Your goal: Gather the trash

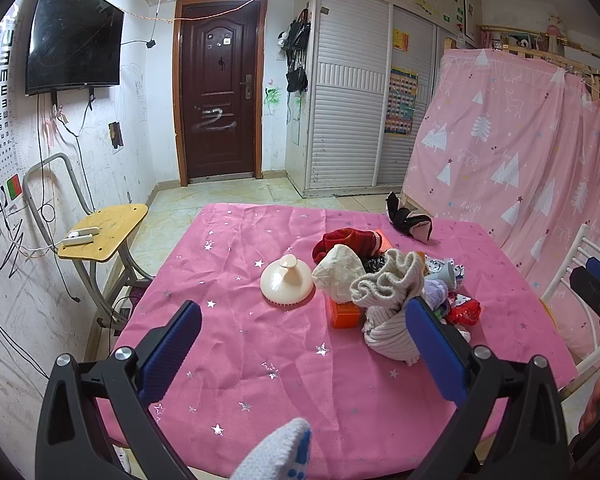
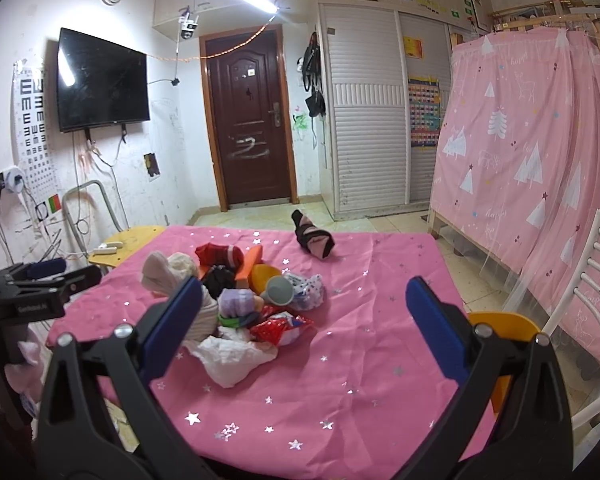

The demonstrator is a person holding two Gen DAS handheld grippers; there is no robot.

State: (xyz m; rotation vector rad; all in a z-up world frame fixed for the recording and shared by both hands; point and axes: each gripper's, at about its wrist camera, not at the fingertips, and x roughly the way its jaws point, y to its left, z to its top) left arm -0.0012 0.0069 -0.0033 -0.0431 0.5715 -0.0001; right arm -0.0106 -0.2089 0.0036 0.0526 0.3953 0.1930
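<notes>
Both my claws, left [image 1: 304,328] and right [image 2: 304,306], gape wide, empty; ahead, a heap: ribbed sock [image 1: 388,304], crinkled white bag [image 2: 232,356], shiny red wrapper [image 2: 280,326].

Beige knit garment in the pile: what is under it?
An orange box pokes out beneath the beige knit garment, lying on the pink tablecloth. Whatever else lies under the garment is covered.

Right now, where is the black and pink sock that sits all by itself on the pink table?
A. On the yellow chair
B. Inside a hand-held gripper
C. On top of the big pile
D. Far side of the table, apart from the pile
D: the black and pink sock lies alone on the pink tablecloth beyond the pile, touching nothing else.
</notes>
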